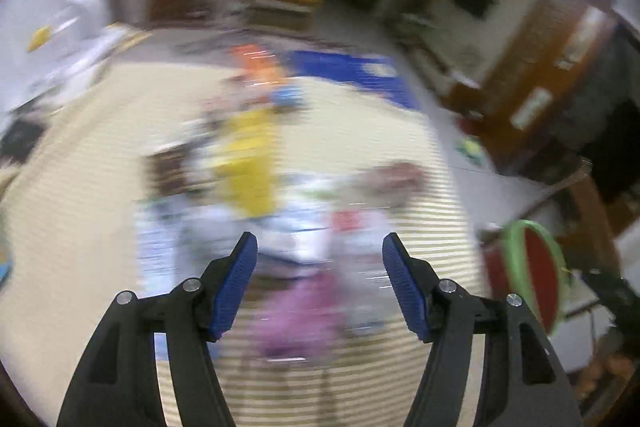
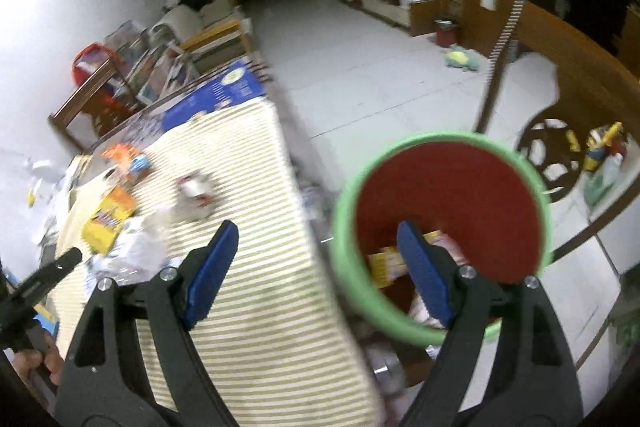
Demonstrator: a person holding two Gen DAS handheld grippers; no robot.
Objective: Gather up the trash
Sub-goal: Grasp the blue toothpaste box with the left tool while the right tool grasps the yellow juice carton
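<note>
My left gripper (image 1: 320, 241) is open and empty above a blurred heap of trash on the striped table (image 1: 80, 187). The heap holds a yellow packet (image 1: 248, 163), white wrappers (image 1: 296, 227) and a purple wrapper (image 1: 296, 311). My right gripper (image 2: 317, 229) is open with nothing in it, over the table's right edge. Its right finger lies across the mouth of the red bin (image 2: 440, 187) with a green rim, which stands beside the table. A yellow packet (image 2: 386, 263) lies in the bin. The right wrist view also shows a yellow packet (image 2: 106, 223), white plastic (image 2: 136, 247) and a crumpled wrapper (image 2: 196, 195) on the table.
A blue box (image 2: 224, 91) and an orange packet (image 2: 124, 155) lie at the table's far end. Wooden shelves with books (image 2: 120, 79) stand behind it. A soft toy (image 2: 460, 59) lies on the tiled floor. A carved wooden seat (image 2: 552, 155) is right of the bin. A hand (image 2: 36, 363) shows at the lower left.
</note>
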